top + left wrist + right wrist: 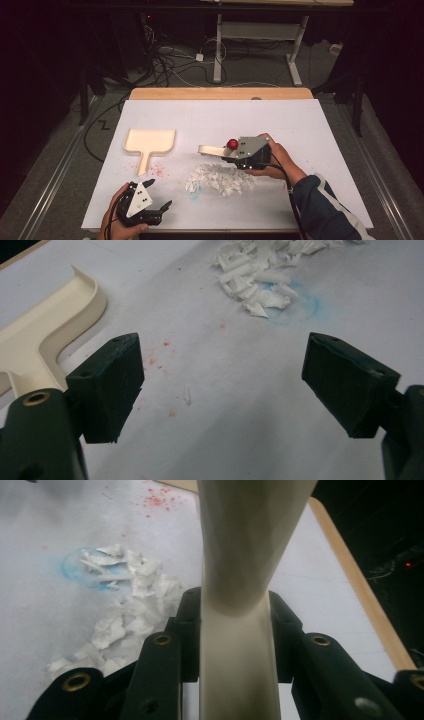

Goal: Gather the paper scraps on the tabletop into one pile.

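Nearest the lens, low in the high view, our left gripper (159, 209) rests with its jaws spread and nothing between them. At centre right, our right gripper (235, 159) pinches the handle of a cream brush (212, 149), lifted just above the heap of white paper scraps (220, 180). The cream dustpan (149, 141) lies at centre left. We judge sweeping is under way; next, the left gripper should take the dustpan handle.

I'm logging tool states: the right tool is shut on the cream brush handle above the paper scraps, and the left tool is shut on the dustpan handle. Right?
Not quite. The left tool is open and holds nothing, as the left gripper view shows; the dustpan lies beside it. The right tool is indeed shut on the brush handle above the paper scraps.
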